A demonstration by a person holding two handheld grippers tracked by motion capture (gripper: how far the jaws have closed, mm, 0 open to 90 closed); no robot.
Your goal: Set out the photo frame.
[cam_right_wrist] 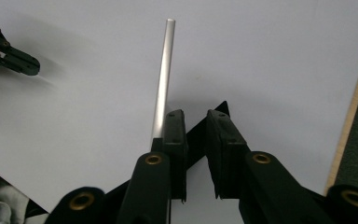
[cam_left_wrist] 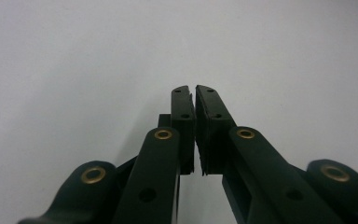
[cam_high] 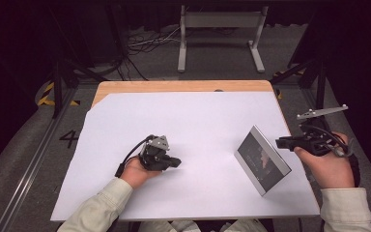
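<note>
Jaws of the left gripper (cam_left_wrist: 195, 100) are seen pressed together on nothing, low over the white sheet (cam_high: 183, 116). The right gripper (cam_right_wrist: 196, 126) stands slightly parted and empty, just behind the silver-framed panel (cam_high: 262, 160), which stands propped near the sheet's right edge. If the frame is to be taken, its edge (cam_right_wrist: 163, 74) should probably be centred between the jaws before they are closed.

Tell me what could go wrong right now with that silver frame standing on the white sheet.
The frame stands tilted on its edge, so a nudge might tip it flat. The right gripper sits right beside it with its jaws slightly apart, not clearly around it, so closing could push it over rather than grip it. The left gripper is off to the side, too far to steady it.
</note>
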